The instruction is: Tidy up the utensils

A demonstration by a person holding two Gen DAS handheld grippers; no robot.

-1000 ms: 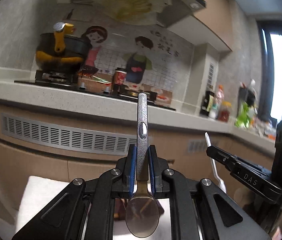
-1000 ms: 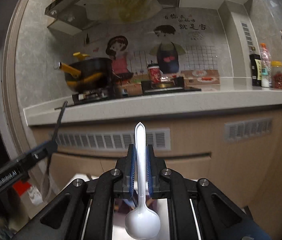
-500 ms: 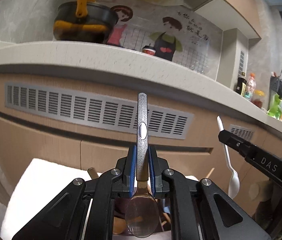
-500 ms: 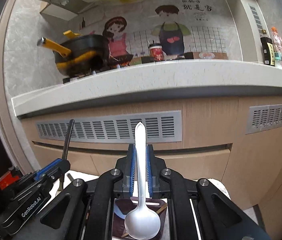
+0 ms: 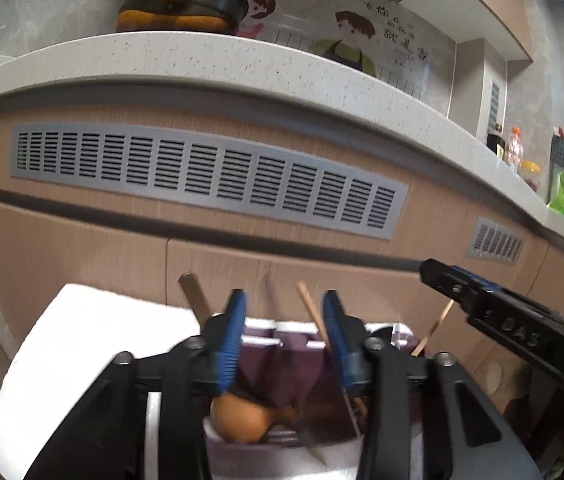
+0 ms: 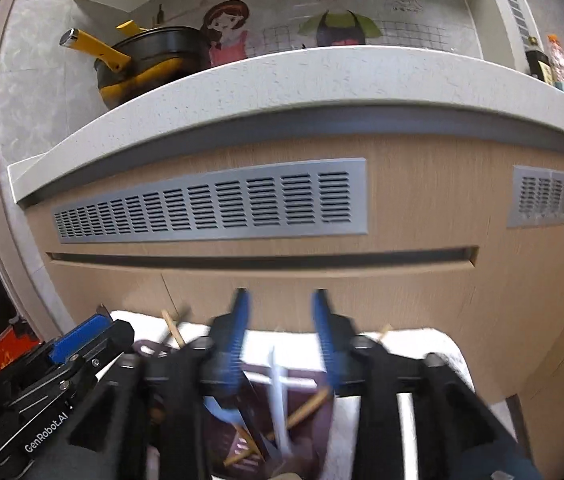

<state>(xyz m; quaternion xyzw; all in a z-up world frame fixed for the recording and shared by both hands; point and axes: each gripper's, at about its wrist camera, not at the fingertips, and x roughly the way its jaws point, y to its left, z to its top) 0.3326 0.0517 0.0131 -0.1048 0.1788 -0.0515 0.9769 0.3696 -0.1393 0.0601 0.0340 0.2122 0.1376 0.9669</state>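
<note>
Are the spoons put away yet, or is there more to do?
Looks nearly done. Both grippers, left gripper and right gripper, are open and hold nothing. A white spoon stands in the purple holder with chopsticks, and a wooden spoon sits there too. Nothing else waiting is visible.

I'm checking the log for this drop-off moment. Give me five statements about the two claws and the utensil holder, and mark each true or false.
1. The left claw is open with nothing between its fingers. True.
2. The right claw is clamped on the white plastic spoon. False: it is open, and the spoon stands in the purple utensil holder below it.
3. Wooden chopsticks stick up out of the holder. True.
4. The holder sits on the stone countertop. False: it rests on a white cloth in front of the cabinet.
5. A black pot with yellow handles stands on the countertop. True.
</note>
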